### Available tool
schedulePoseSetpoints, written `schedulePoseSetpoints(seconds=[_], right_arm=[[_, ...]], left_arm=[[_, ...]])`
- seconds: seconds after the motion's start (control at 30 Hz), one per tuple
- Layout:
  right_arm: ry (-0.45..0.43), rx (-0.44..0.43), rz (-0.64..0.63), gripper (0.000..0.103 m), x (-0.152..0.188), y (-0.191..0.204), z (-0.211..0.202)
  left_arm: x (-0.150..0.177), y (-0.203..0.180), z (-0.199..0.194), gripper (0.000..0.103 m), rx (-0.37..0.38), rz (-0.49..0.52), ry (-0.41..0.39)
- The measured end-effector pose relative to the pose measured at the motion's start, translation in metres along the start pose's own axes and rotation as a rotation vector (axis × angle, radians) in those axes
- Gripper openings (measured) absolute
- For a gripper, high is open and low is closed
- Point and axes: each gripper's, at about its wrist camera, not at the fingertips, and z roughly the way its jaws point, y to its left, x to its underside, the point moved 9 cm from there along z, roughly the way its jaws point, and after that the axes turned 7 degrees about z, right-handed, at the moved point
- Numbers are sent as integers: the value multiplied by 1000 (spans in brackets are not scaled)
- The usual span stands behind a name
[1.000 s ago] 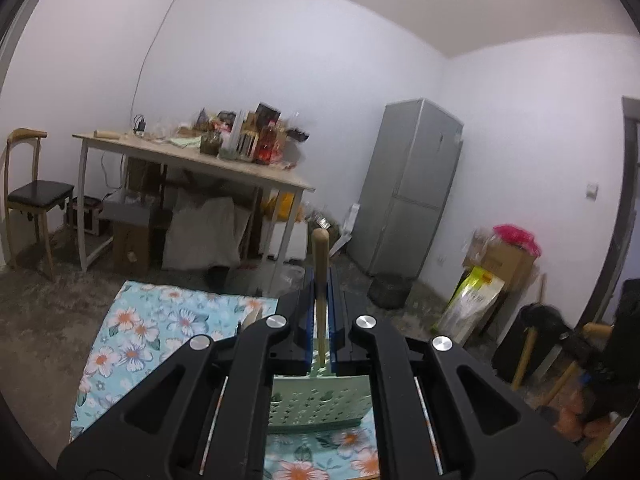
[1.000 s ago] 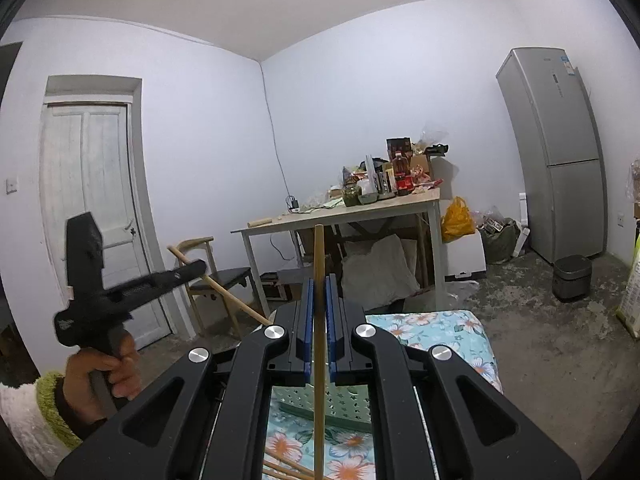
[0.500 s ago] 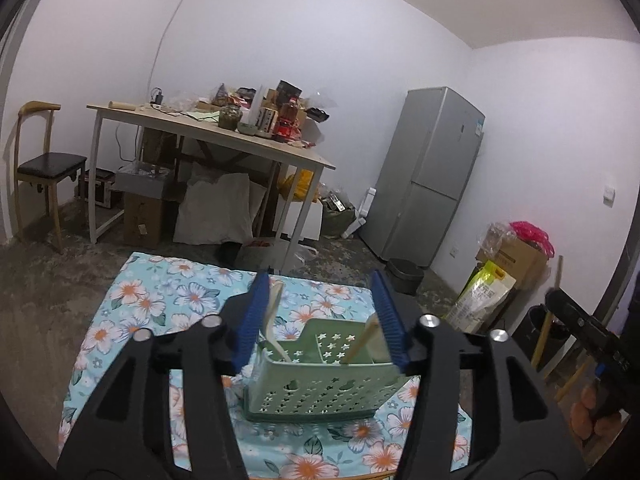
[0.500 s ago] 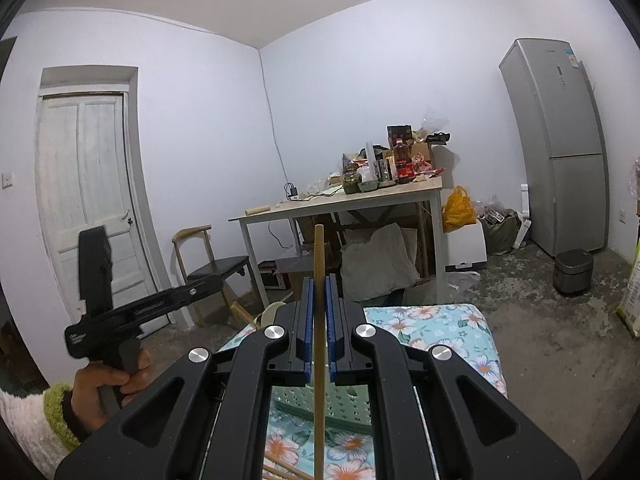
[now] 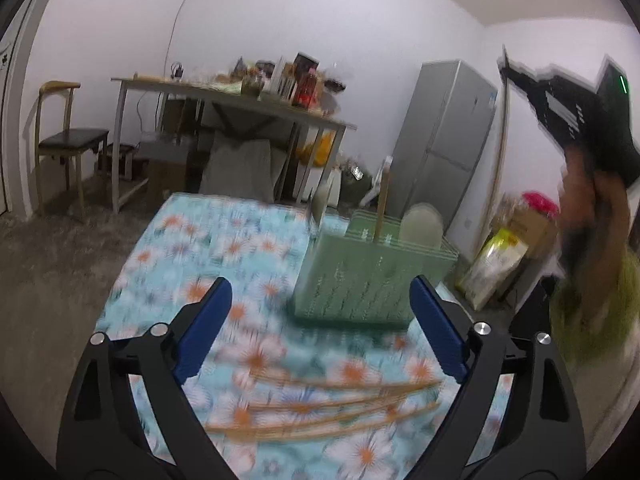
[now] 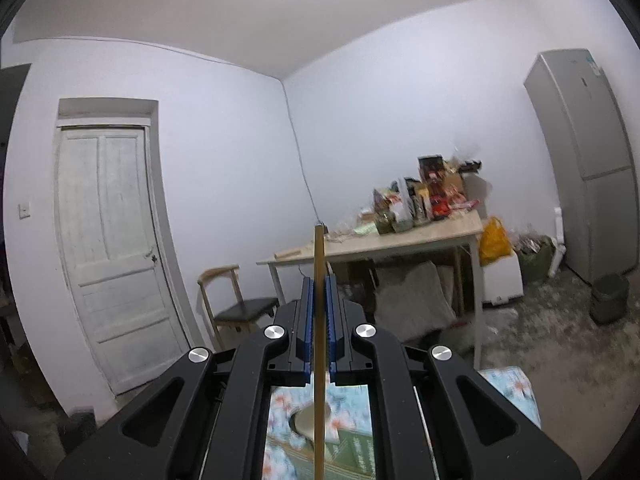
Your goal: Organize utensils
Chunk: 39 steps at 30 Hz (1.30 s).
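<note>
— Room first: white walls, rough grey floor, a panelled door [image 6: 116, 248], a wooden chair [image 5: 64, 144], a cluttered table [image 5: 240, 108], a grey fridge [image 5: 444, 140]. What is the work surface?

— Item one: floral cloth [image 5: 224, 248], turquoise with white and orange flowers, spread flat. Blurred in the left wrist view.

— Container?

— Item two: green perforated basket [image 5: 372, 276], standing upright on the cloth towards its far right. It holds one wooden stick [image 5: 382, 200], long axis near vertical, upper end pointing at the ceiling, and a pale rounded utensil head [image 5: 422, 226] beside it.

— Loose pieces?

— Item three: loose chopsticks [image 5: 320, 412], several, lying on the cloth nearer than the basket. Long axes run roughly left to right across the view, right ends a little higher. Exact count not readable through the blur.

— Claws?

— Left gripper [image 5: 320, 320]: jaws opening, spread wide, nothing between the blue pads; it hangs over the cloth, tilted down, the basket beyond its right finger. Right gripper [image 6: 319, 312]: pads pressed together on a single chopstick [image 6: 319, 280], pinched near mid-length. That stick stands upright, long axis vertical, top end rising past the pads, lower end running down out of view over the basket [image 6: 352, 452]. In the left wrist view the right gripper [image 5: 568, 112] appears high at the right, held in a hand [image 5: 592, 208].
</note>
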Motion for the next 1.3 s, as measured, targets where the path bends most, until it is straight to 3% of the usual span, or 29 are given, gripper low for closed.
schedulePoseSetpoints(seconds=[0.27,0.53,0.6,0.67,0.87,1.1,1.23,1.3], right_arm=[[37,96,-166,6,22,14,67],[220,184,-263,8,93,-8,98],[239,195,-262,16,100,-12,89],[227,193,-239,39,97,-16,73],[198,181,-169,51,83,-18,12],[172,165,-75,56,78,-19,-56],[203,133,68,56,100,-27,-87],[273,107,174,57,131,-34,-98]], left_arm=[[57,6,-6,90,-23,16,80],[77,9,-9,90,-12,-23,110],[82,9,-10,90,-15,-21,121],[86,9,-10,90,-16,-19,133],[92,2,-13,91,-21,5,141],[99,-13,-14,91,-6,57,161],[101,-18,-16,91,5,54,168],[104,-19,-18,91,3,54,173]])
